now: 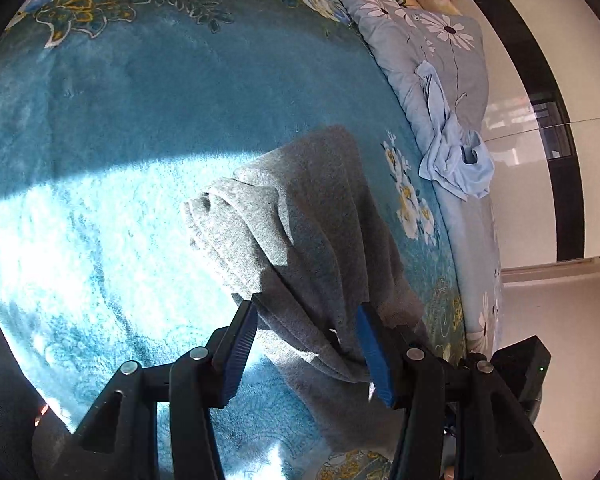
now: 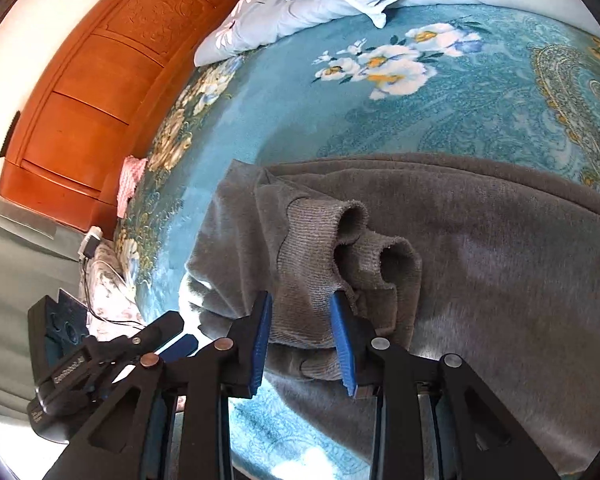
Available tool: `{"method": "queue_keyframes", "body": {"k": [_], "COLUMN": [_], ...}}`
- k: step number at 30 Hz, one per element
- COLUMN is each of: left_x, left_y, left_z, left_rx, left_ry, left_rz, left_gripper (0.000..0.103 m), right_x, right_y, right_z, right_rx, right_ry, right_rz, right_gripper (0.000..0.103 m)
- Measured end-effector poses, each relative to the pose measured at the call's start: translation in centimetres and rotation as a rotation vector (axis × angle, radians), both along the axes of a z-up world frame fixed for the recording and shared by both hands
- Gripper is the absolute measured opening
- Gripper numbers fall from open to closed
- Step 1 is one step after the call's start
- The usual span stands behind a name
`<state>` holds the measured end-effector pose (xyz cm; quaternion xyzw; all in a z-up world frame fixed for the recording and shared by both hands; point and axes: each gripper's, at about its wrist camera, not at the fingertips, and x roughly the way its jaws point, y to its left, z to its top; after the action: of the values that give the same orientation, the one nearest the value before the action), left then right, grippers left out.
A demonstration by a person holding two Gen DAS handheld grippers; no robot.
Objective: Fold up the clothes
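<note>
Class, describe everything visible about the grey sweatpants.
The grey sweatpants look like soft fleece with ribbed ankle cuffs, both open-mouthed. Folded lengthwise and rumpled, they lie on the teal floral blanket. The right gripper straddles one cuff; the left gripper straddles a fabric edge, jaws apart.

Right gripper (image 2: 302,334) straddles grey garment's ribbed cuff (image 2: 316,240), seemingly not yet clamped.

You have a grey sweater (image 2: 480,240) lying folded over on the blue blanket, its two ribbed cuffs (image 2: 340,240) stacked side by side, openings facing up.
</note>
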<state>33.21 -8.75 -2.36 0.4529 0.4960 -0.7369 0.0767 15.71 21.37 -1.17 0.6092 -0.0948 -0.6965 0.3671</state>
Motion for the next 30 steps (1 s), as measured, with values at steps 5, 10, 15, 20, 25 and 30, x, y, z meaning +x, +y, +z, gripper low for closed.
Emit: {"method": "queue_keyframes", "body": {"k": [5, 10, 15, 20, 25, 30], "left_x": [0.2, 0.4, 0.3, 0.5, 0.3, 0.3], "left_y": [-0.6, -0.7, -0.5, -0.6, -0.4, -0.4], "left_z": [0.6, 1.0, 1.3, 1.2, 0.9, 0.9], "left_rx": [0.008, 0.008, 0.013, 0.019, 0.034, 0.034], "left_ry": [0.007, 0.014, 0.022, 0.019, 0.004, 0.002], "left_rz": [0.002, 0.003, -0.005, -0.018, -0.025, -0.024], "left_gripper": [0.056, 0.056, 0.056, 0.057, 0.057, 0.057], "right_x": [-1.3, -1.9, -1.5, -1.1, -1.6, -1.0], "right_y": [0.1, 1.4, 0.7, 0.5, 1.6, 1.3], "right_z": [-0.7, -0.7, -1.4, -1.6, -3.0, -1.5], "right_rx": [0.019, 0.018, -0.012, 0.014, -0.022, -0.098], "right_ry": [-0.005, -0.014, -0.072, -0.049, -0.132, -0.133], "right_rz": [-0.035, -0.082, -0.044, -0.029, -0.101, -0.094], "right_gripper": [0.031, 0.032, 0.045, 0.045, 0.045, 0.045]}}
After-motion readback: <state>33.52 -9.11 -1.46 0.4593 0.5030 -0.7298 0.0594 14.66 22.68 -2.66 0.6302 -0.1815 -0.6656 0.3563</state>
